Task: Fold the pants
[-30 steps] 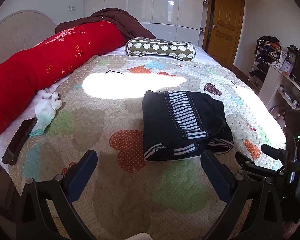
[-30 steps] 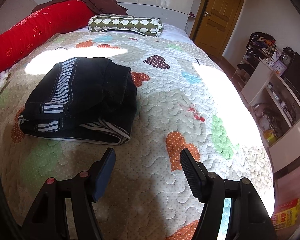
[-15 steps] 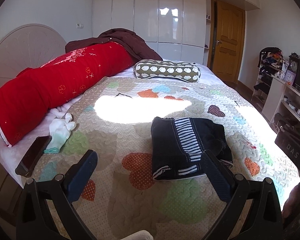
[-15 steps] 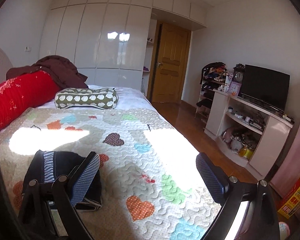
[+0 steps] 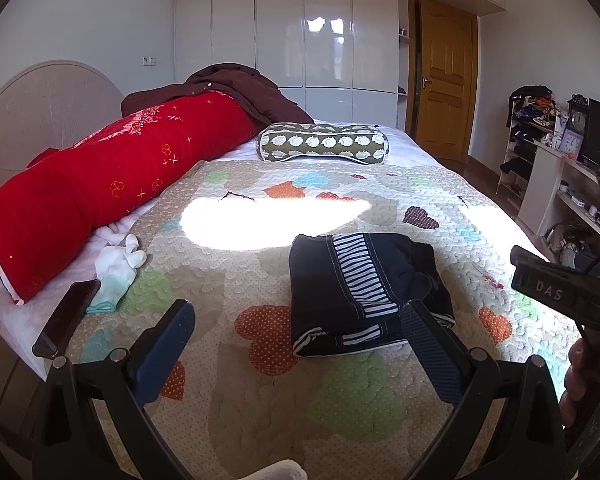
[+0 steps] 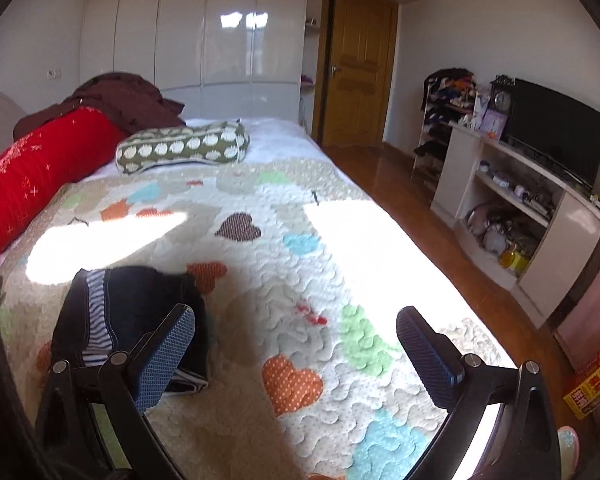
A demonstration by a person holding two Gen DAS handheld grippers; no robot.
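Sunlight falls in bright patches across a quilt (image 5: 260,360) printed with coloured hearts, spread over a bed in a room with glossy white wardrobes (image 5: 300,40) and a wooden door (image 5: 446,80). On the quilt lie the pants (image 5: 364,292), dark with a striped band, folded into a compact stack near the middle of the bed. The left claw (image 5: 296,344) hangs above the quilt's near edge with its jaws spread wide and nothing between them; the pants sit just beyond its right finger. The right claw (image 6: 296,352) is likewise released and empty, raised over the quilt, with the pants (image 6: 132,312) behind its left finger in that view. Along the bed's left side runs a long red bolster (image 5: 112,184) with a maroon garment (image 5: 236,92) heaped at its far end. A green patterned pillow (image 5: 324,144) rests at the far end. White socks (image 5: 118,268) and a dark phone (image 5: 66,316) lie beside the bolster. A TV (image 6: 552,136) stands on a shelf unit to the right.
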